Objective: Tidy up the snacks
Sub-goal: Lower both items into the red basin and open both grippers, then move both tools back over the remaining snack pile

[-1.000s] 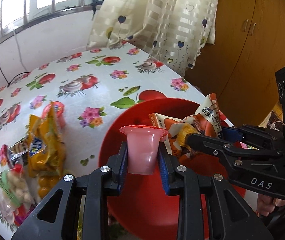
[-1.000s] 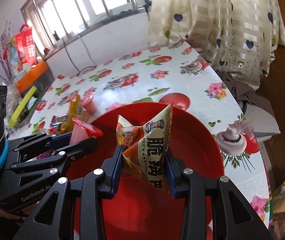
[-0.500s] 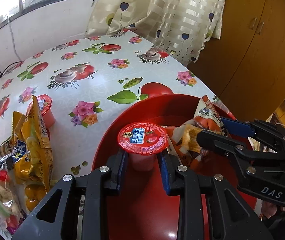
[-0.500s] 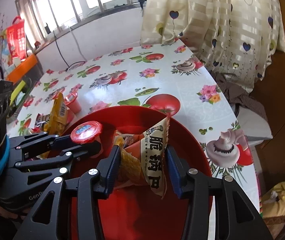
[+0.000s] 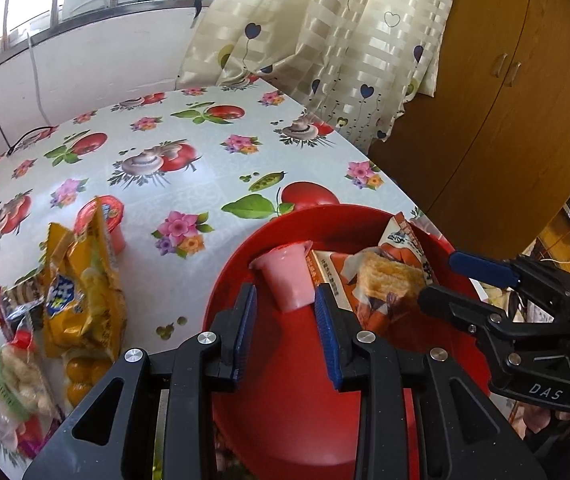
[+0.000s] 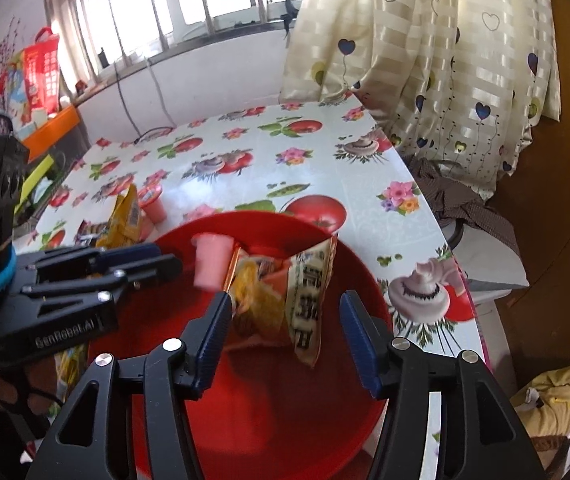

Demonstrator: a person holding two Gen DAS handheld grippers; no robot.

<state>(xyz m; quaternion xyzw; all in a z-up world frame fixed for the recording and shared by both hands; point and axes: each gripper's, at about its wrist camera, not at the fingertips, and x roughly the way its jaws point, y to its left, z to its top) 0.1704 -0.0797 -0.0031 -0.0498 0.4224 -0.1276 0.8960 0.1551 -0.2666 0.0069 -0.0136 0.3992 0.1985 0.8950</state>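
**A:** Over the red bowl (image 5: 325,210), at the near right of the table (image 5: 165,140) — anything clamped in the left claw (image 5: 285,300)?

**B:** Nothing clamped. Spread wide, with a gap showing on either side of the pink cup (image 5: 287,280). Tipped over inside the bowl, that cup: lid end to the far left, base toward the claw, leaning against the packet (image 6: 281,300).

**A:** And the right claw (image 6: 285,308)?

**B:** Opened wider yet, gripping nothing. Hard to say whether resting or dropping, given the blur, but plainly within the bowl and clear of both pads.

**A:** So, by the look of it, two snacks in. What next?

**B:** Probably the heap out on the cloth, well left of the bowl: yellow bag (image 5: 81,292), second cup (image 5: 101,220) just beyond it, clear bag of puffs (image 5: 9,380) nearest.

**A:** Which hand?

**B:** Left, judging by position — far closer than the right, parked at the bowl's right rim. Worth noting the yellow bag's long axis: near to far, roughly in line with the claw. Better gripped across its narrow width after a swing leftward, not end-on.
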